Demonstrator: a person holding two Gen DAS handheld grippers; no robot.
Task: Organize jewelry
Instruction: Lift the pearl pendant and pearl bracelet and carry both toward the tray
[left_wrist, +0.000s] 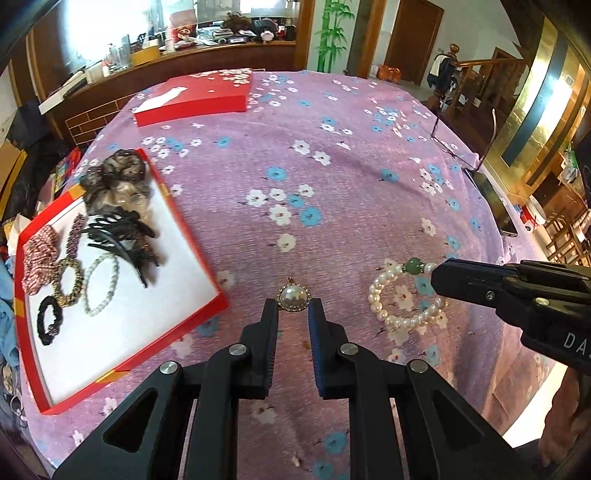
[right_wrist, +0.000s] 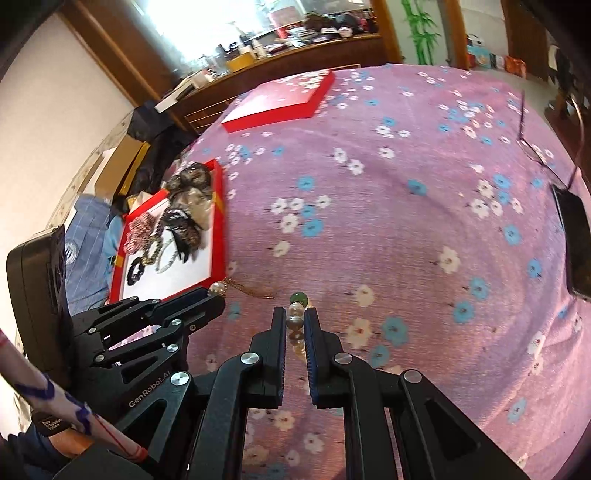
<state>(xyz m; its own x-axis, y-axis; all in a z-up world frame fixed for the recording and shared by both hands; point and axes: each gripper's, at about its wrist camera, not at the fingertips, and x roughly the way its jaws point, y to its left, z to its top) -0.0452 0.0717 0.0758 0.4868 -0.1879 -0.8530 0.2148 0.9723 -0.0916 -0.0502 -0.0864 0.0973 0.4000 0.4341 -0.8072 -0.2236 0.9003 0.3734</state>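
A pearl pendant (left_wrist: 293, 297) with a gold rim lies on the purple flowered cloth, just beyond the tips of my open left gripper (left_wrist: 293, 309). A pearl bracelet (left_wrist: 402, 293) with a green bead (left_wrist: 413, 265) lies to its right. My right gripper (right_wrist: 294, 317) is shut on the bracelet (right_wrist: 296, 319) near the green bead (right_wrist: 298, 298). The red box (left_wrist: 218, 295) with a white floor holds scrunchies, black hair clips and a pearl bracelet at the left. The pendant (right_wrist: 218, 289) and its gold chain show by the left gripper in the right wrist view.
A red lid (left_wrist: 192, 98) with white flowers lies at the far side of the table. Glasses (left_wrist: 454, 146) and a dark phone (left_wrist: 493, 203) lie near the right edge. Open cloth (left_wrist: 314, 166) stretches between the box and the right edge.
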